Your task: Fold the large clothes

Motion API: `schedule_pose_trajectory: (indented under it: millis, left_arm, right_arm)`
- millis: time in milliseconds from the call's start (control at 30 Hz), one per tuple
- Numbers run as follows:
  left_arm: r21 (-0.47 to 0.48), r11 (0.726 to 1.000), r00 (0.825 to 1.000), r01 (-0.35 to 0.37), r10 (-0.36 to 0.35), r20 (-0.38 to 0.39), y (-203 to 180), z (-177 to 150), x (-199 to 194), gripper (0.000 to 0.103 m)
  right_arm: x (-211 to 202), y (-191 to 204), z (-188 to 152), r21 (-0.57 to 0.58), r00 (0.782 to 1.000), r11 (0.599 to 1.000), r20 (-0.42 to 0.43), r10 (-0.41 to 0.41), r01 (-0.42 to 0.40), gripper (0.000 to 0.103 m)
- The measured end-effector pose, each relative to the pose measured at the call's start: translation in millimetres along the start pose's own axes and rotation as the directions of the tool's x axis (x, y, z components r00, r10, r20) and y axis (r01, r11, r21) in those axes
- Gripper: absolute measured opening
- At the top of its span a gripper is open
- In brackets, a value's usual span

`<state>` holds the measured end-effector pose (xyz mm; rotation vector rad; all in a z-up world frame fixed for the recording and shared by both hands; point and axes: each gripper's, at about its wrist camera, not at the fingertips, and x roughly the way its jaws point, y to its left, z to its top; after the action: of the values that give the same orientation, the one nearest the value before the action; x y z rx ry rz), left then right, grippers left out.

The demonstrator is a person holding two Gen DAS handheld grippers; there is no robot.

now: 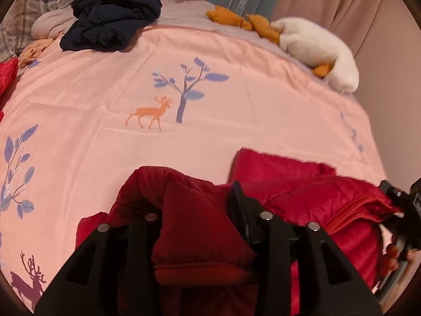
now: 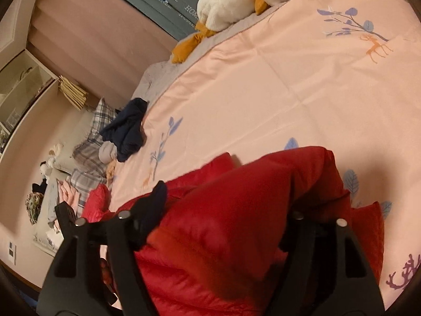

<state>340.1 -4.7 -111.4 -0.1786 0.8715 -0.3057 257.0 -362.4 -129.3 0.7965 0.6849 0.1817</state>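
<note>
A red puffer jacket point(image 1: 302, 192) lies bunched on the near part of a pink bed cover point(image 1: 105, 131). In the left wrist view a thick fold of it fills the gap of my left gripper point(image 1: 192, 192). The fold drapes over the left finger and hides it, while the right finger point(image 1: 238, 200) stands just clear of the cloth. In the right wrist view my right gripper point(image 2: 236, 194) stands wide apart with the jacket point(image 2: 236, 223) heaped between its fingers, its pads not pressing. The jacket hides the right fingertip.
A crumpled navy garment point(image 1: 110, 21) and a plaid pillow point(image 1: 31, 8) lie at the far left of the bed. A white plush toy with orange feet point(image 1: 315, 47) rests by the far edge. More red fabric point(image 1: 6, 76) shows at the left rim. Curtains hang behind.
</note>
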Motion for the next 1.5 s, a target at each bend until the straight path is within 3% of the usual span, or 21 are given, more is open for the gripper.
schedule_pose_trajectory:
  millis: [200,300,400,467,567,633,800,933,1033,1267,1433,1500]
  left_arm:
    - [-0.051,0.994,0.994,0.1,-0.097,0.049,4,10,-26,0.059]
    - [-0.089,0.984,0.985,0.157,-0.149,0.082,9,17,-41,0.071]
    - [-0.125,0.978,0.981,0.168,-0.153,0.123,14,22,-51,0.077]
    - [-0.13,0.982,0.982,0.14,-0.121,0.143,16,26,-54,0.078]
    - [-0.114,0.993,0.98,0.044,-0.02,0.199,13,29,-60,0.088]
    - [-0.074,0.997,0.977,0.024,-0.007,0.212,6,30,-60,0.088]
    - [0.142,0.988,0.994,-0.065,0.052,0.098,-37,21,-25,0.088]
    - [0.181,0.977,0.993,-0.114,0.115,0.005,-46,11,20,0.088]
    - [0.169,0.979,0.991,-0.118,0.127,-0.044,-39,3,44,0.088]
    - [0.159,0.979,0.992,-0.124,0.126,0.0,-37,-6,57,0.09]
    - [0.172,0.969,0.984,-0.179,0.175,0.037,-45,-10,39,0.09]
    - [0.182,0.967,0.983,-0.18,0.171,0.062,-49,-13,25,0.09]
  right_arm:
    - [-25,-2,10,0.023,0.997,1.0,0.073,0.001,-0.003,0.084]
    - [-37,8,11,-0.038,0.993,0.998,0.109,-0.052,0.057,0.085]
    - [-43,18,10,-0.107,0.986,0.989,0.139,-0.086,0.102,0.085]
    - [-48,30,9,-0.165,0.978,0.976,0.176,-0.114,0.144,0.085]
    - [-47,43,7,-0.231,0.971,0.956,0.2,-0.133,0.178,0.085]
    - [-37,49,6,-0.28,0.969,0.936,0.184,-0.163,0.211,0.085]
    - [16,56,-4,-0.369,0.954,0.88,0.103,-0.281,0.299,0.085]
    - [57,42,-15,-0.401,0.922,0.839,0.045,-0.383,0.368,0.085]
    - [69,27,-20,-0.377,0.925,0.855,0.016,-0.379,0.357,0.086]
    - [76,18,-26,-0.355,0.932,0.87,0.012,-0.362,0.343,0.087]
    - [58,27,-27,-0.347,0.931,0.868,0.048,-0.361,0.355,0.087]
    - [41,37,-33,-0.352,0.941,0.875,0.069,-0.331,0.333,0.087]
